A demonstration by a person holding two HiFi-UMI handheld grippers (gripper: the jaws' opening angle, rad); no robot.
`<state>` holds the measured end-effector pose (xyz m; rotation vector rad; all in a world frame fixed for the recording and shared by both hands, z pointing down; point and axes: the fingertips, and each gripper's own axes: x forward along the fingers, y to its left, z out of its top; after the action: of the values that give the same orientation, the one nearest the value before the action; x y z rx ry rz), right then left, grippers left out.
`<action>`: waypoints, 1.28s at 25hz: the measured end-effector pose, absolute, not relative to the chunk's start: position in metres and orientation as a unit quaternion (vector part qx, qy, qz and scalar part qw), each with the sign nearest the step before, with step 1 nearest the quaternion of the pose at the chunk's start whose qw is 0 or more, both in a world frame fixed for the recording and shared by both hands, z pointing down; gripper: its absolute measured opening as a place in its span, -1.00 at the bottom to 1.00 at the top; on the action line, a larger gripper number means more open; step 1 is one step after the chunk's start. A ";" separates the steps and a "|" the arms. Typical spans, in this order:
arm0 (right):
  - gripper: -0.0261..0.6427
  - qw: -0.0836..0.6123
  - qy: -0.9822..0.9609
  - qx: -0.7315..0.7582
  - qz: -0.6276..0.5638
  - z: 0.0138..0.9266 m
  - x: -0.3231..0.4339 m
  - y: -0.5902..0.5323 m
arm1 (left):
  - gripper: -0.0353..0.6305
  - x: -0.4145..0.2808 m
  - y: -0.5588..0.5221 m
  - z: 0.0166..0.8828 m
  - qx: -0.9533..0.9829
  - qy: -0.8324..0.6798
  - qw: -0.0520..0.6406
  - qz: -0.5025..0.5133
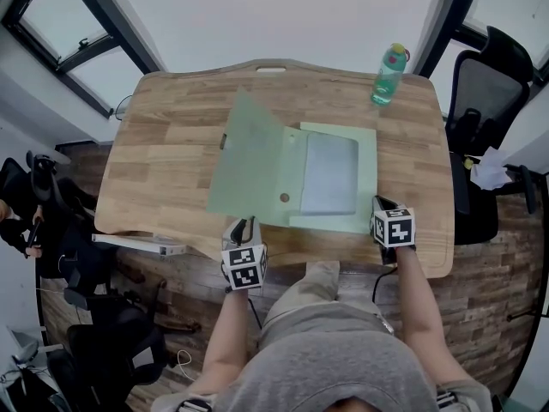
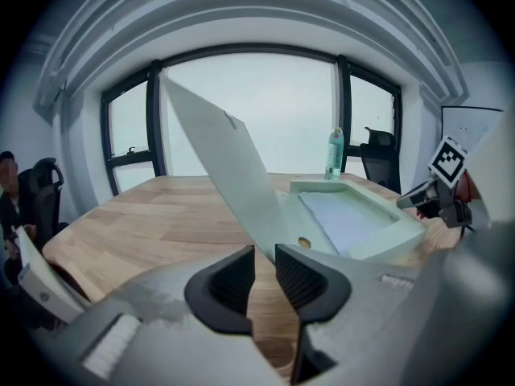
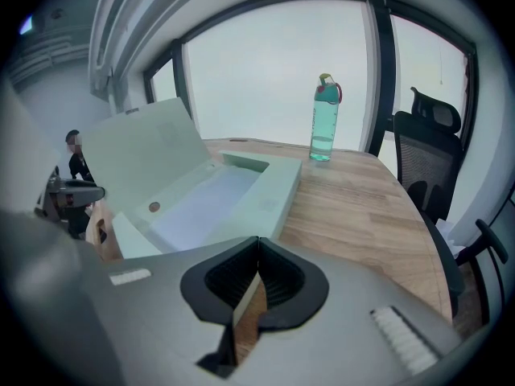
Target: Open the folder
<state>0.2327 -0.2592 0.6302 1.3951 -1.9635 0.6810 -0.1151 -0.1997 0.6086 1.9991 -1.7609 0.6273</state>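
– Left claw [image 2: 265,257] first: what does it have?
– Nothing. Its jaws stand a narrow slot apart, and bare desk [image 2: 161,215] shows through the gap. It sits at the desk's near edge, just short of the folder's [image 1: 367,172] near left corner.
– And the folder?
– It lies in the middle of the desk, pale green and open. Its cover [image 1: 244,157] is swung up to the left and stands tilted, with its free edge in the air. A small round stud [image 1: 285,197] shows on the strip by the hinge, toward the near side.
– Anything inside?
– A stack of grey-white sheets [image 1: 328,174] lies flat in the shallow tray.
– Right claw [image 3: 257,246]?
– Its jaws are brought together on a thin pale edge of the folder at the near right corner. A sliver of that edge shows between the pads.
– Further right?
– A teal bottle [image 1: 389,75] stands upright near the desk's far right corner, well apart from the folder. An office chair [image 1: 485,80] stands beyond the desk's right side.
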 end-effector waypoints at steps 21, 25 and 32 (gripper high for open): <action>-0.91 0.306 -0.736 0.541 0.268 0.630 0.235 -0.260 | -0.22 -0.160 -0.203 0.673 0.632 -0.672 0.293 0.252; -0.91 0.311 -0.736 0.541 0.263 0.630 0.235 -0.261 | -0.09 -0.166 -0.203 0.683 0.620 -0.678 0.298 0.259; -0.91 0.314 -0.733 0.543 0.263 0.630 0.234 -0.260 | -0.08 -0.167 -0.201 0.697 0.605 -0.680 0.314 0.268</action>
<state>0.2336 -0.2603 0.6303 1.4322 -1.9318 0.6920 -0.1666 -0.2010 0.6973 1.5959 -1.7931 0.7065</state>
